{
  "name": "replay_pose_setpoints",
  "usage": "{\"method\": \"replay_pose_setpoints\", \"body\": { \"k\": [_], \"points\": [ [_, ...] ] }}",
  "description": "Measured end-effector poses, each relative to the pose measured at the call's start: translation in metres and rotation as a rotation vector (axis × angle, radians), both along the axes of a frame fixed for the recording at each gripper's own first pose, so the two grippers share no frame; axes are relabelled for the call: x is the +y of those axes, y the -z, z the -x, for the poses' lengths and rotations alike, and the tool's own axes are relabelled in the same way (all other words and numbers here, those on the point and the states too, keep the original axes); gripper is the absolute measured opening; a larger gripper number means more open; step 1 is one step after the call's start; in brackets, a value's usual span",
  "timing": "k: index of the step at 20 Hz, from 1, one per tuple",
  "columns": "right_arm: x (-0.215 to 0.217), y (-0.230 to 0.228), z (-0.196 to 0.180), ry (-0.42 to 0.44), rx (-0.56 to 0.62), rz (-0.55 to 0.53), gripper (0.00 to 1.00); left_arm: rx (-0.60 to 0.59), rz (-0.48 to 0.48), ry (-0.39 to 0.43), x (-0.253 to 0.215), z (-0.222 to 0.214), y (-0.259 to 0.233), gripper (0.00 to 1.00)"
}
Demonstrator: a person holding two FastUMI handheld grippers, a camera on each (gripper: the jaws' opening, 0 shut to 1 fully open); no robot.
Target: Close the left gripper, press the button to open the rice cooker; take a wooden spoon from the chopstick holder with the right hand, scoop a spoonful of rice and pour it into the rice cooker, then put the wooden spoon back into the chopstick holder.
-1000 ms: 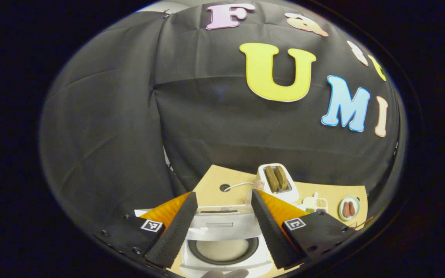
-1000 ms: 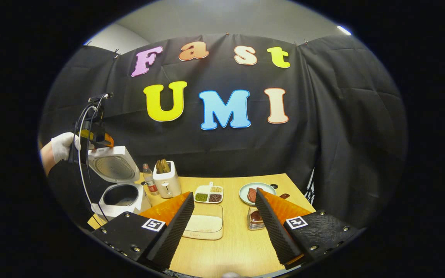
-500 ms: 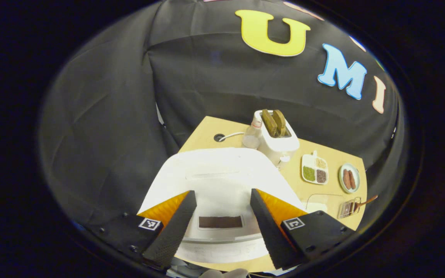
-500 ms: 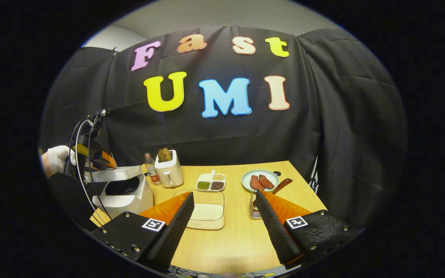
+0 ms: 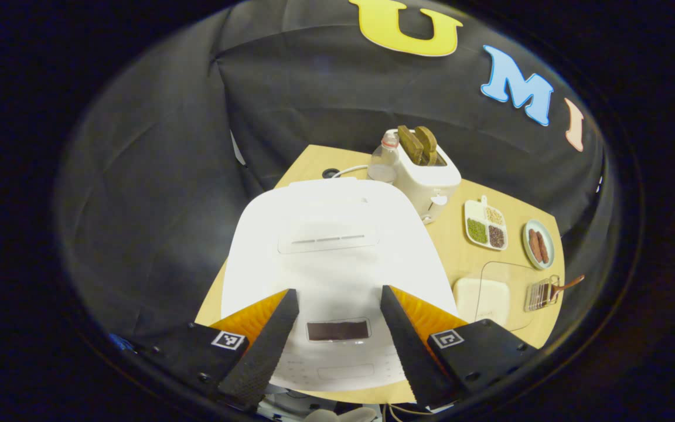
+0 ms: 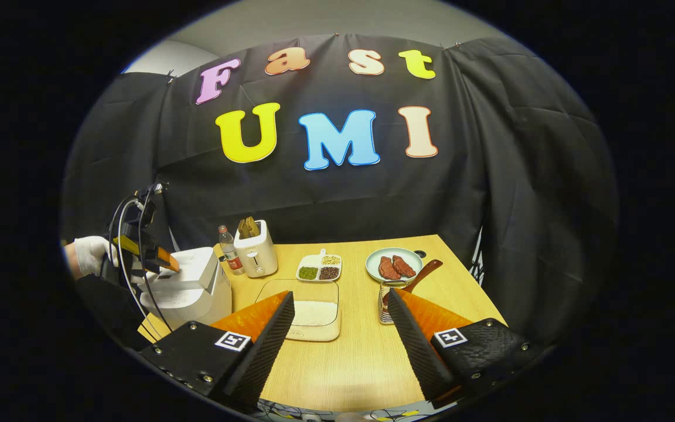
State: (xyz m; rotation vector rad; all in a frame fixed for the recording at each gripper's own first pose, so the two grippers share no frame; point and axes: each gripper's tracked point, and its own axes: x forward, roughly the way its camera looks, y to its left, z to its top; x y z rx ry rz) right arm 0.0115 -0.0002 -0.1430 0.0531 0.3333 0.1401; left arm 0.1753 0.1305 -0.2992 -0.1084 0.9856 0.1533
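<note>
Over the rice cooker, left jaws: my left gripper (image 5: 333, 343) hangs above the lid, jaws apart, nothing between them.
Left gripper, far view: seen from the right gripper view, it (image 6: 159, 261) sits at the lid's top with a gloved hand (image 6: 88, 255) behind it; contact cannot be told.
Right jaws: my right gripper (image 6: 340, 346) hovers over the desk (image 6: 349, 363), jaws apart and empty.
Rice cooker: the white rice cooker (image 5: 331, 246) stands at the desk's left end with its lid down; a dark display panel (image 5: 337, 330) lies between my left fingers.
Rice container: a clear container of rice (image 6: 313, 313) rests on the desk just beyond my right fingers.
Chopstick holder: the chopstick holder (image 6: 385, 305) stands right of the rice container, close to my right finger.
Wooden spoon: the wooden spoon (image 6: 425, 274) leans out of the holder, handle tilted up to the right.
Beyond: a toaster (image 6: 255, 253) and a bottle (image 6: 228, 258) stand beside the cooker; a divided dish of beans (image 6: 319, 268) and a plate of meat (image 6: 394, 265) lie near the back.
</note>
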Motion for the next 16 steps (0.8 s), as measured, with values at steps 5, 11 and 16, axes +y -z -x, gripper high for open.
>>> {"method": "replay_pose_setpoints", "body": {
  "k": [5, 11, 16],
  "points": [
    [0.001, 0.006, 0.001, 0.000, 0.016, -0.004, 0.98, 0.012, 0.001, 0.008, -0.001, 0.001, 0.009, 0.99],
    [0.003, 0.010, 0.001, 0.000, 0.020, -0.016, 0.98, 0.009, -0.007, 0.032, -0.004, -0.001, 0.011, 0.98],
    [0.004, 0.013, 0.001, -0.001, 0.024, -0.028, 0.98, -0.035, -0.017, 0.029, -0.001, -0.004, 0.012, 0.99]
  ]
}}
